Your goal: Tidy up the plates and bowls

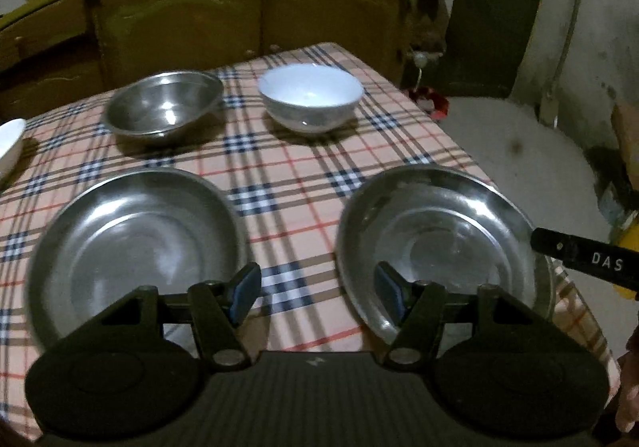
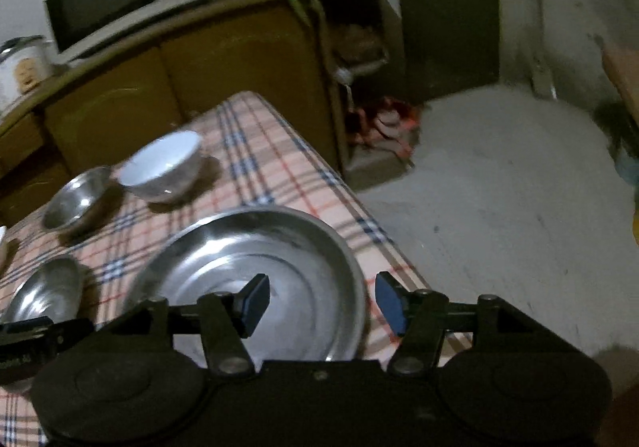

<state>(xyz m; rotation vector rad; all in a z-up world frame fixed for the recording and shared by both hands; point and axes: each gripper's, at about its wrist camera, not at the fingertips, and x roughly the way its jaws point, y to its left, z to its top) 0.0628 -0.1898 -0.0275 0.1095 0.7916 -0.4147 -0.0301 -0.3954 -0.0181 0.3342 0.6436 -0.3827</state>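
The right gripper (image 2: 321, 301) hangs with its jaws spread and nothing between them, straddling the near right rim of the right steel plate (image 2: 255, 271). The left gripper (image 1: 317, 297) is likewise spread and empty, above the checked tablecloth (image 1: 287, 183) between that plate and the left steel plate (image 1: 135, 243). A clean pickup probably needs one pad under the rim and one inside. Count: two steel plates, one steel bowl (image 1: 161, 107), one white bowl (image 1: 311, 97), and a white dish edge (image 1: 10, 143) at the far left.
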